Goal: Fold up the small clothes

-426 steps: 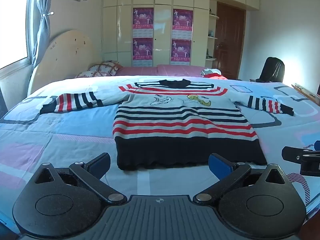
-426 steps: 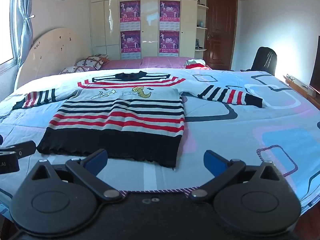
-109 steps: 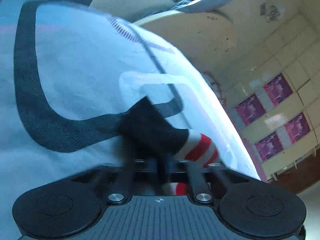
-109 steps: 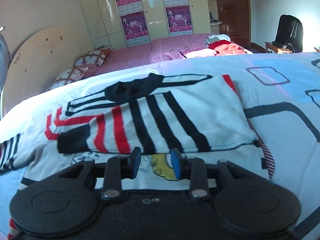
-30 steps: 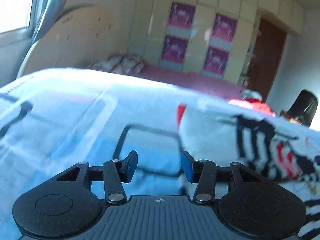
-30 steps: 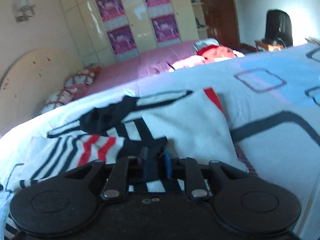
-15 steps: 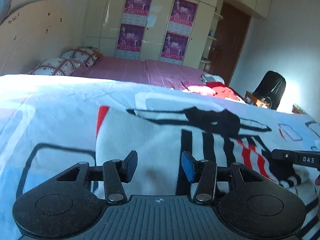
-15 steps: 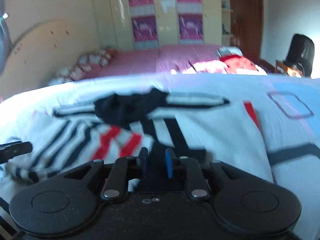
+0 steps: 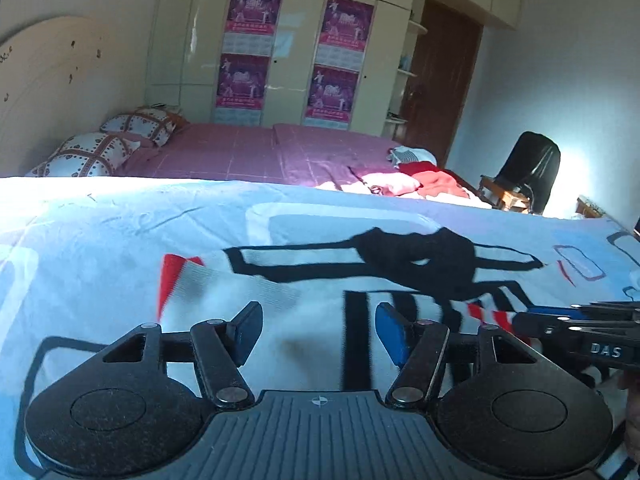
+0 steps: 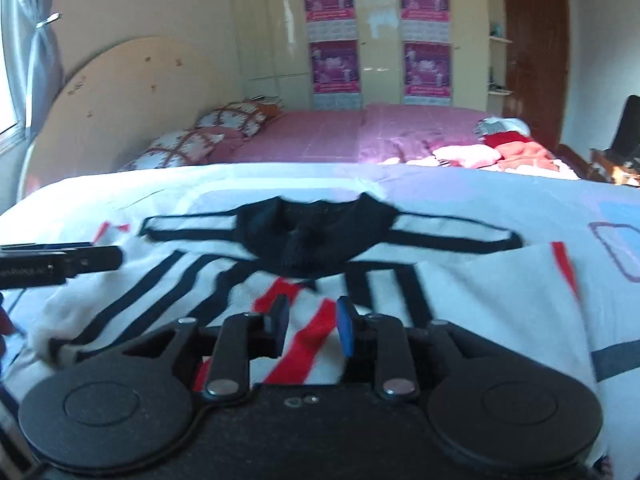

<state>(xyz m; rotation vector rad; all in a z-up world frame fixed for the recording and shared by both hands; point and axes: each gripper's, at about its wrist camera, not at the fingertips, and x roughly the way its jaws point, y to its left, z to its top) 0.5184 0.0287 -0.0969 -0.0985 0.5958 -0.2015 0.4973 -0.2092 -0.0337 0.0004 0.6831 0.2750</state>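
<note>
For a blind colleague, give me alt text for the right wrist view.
The right gripper, jaws just opening, hovers over a striped sweater with both sleeves folded in, on a blue-patterned bed. The left gripper pokes in at left.

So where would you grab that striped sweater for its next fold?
Probably the sweater's outer side edges, approached from the near side, low and flat: both sleeves already lie folded across it, so lifting there carries everything towards the black collar.
</note>
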